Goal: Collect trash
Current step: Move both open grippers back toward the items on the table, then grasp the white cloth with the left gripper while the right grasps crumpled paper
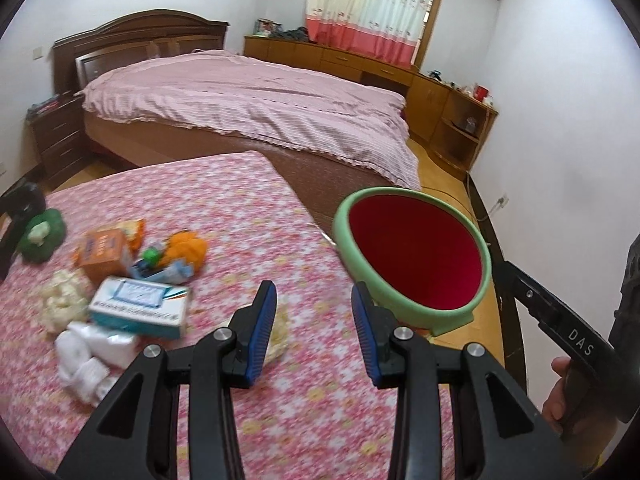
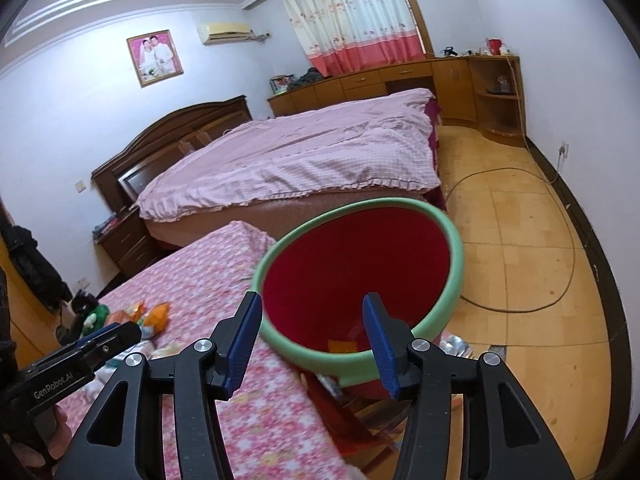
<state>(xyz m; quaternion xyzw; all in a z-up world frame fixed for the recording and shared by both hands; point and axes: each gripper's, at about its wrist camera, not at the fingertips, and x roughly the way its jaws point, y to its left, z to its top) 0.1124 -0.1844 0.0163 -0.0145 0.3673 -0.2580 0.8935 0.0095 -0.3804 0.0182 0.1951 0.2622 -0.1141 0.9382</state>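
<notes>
Two beds: big pink bed behind, floral mattress in front w/ trash pile on its left part. Red bin w/ green rim just off mattress edge. Right gripper over bin rim, jaws apart, nothing between. Left gripper jaws apart, empty; pile lies left of them, bin to right.

Bin: smooth plastic, green rim, red inside. Table cover: matt floral cloth. Cartons: glossy printed card. Tissues: soft white paper. Gripper fingers: ribbed blue pads on matt black plastic, with bright metal pins. Floor: glossy wood-look tiles.
</notes>
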